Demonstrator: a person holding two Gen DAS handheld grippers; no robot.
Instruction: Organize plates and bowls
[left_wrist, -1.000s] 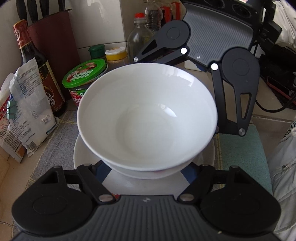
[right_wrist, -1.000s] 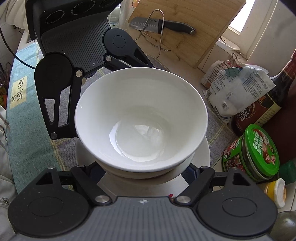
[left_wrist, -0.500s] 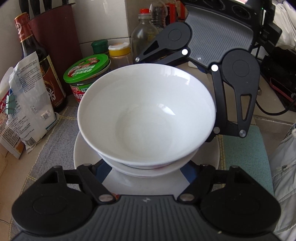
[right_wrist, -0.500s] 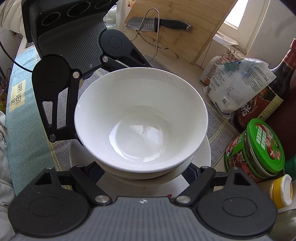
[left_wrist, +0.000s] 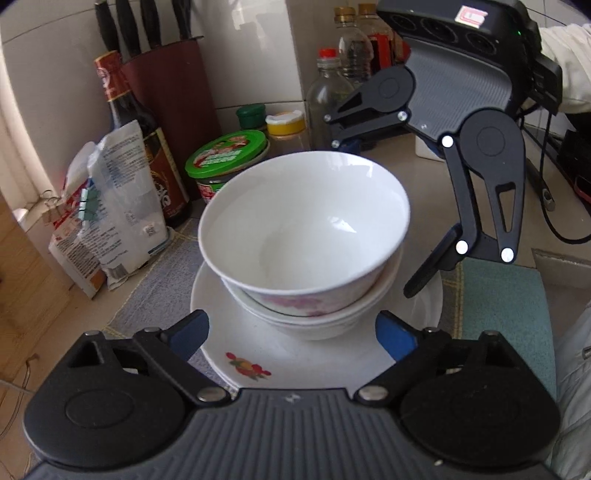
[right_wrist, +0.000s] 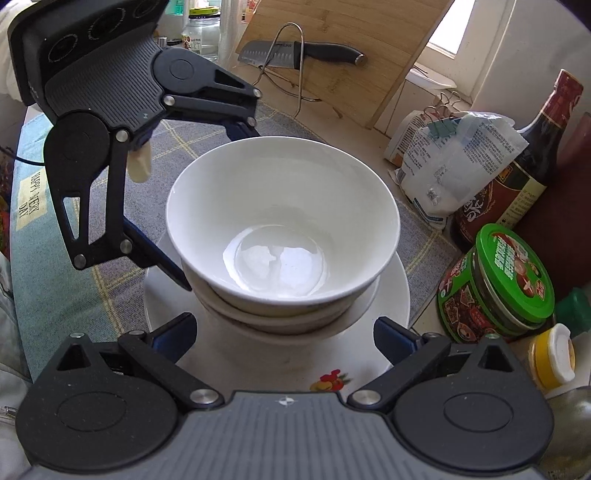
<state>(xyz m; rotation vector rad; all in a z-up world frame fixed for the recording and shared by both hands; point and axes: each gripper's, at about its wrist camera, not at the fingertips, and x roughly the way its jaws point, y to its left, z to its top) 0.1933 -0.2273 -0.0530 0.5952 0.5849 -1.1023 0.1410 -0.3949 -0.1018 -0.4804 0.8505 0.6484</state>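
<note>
A plain white bowl (left_wrist: 306, 221) (right_wrist: 284, 229) sits nested in a second white bowl (left_wrist: 317, 325) (right_wrist: 280, 321). Both stand on a white plate (left_wrist: 221, 325) (right_wrist: 395, 295) with a fruit print. My left gripper (left_wrist: 291, 332) (right_wrist: 210, 205) faces the stack from one side. Its jaws are opening, and the blue pads (left_wrist: 188, 332) stand clear of the bowls. From the opposite side my right gripper (right_wrist: 284, 334) (left_wrist: 373, 216) straddles the stack. Its jaws are opening too, wide of the bowls and touching nothing.
A green-lidded jar (left_wrist: 227, 155), a dark sauce bottle (left_wrist: 147, 147), clipped bags (left_wrist: 110, 206) and a knife block (left_wrist: 166, 92) crowd one side. A cutting board with a knife (right_wrist: 332, 55) leans behind. The plate rests on a grey checked mat (left_wrist: 155, 291) beside a teal mat (left_wrist: 498, 295).
Both grippers have spread their jaws and let go of the stack. The left one has drawn back and tilted, so the plate's print and the bowl's pink pattern now show.
</note>
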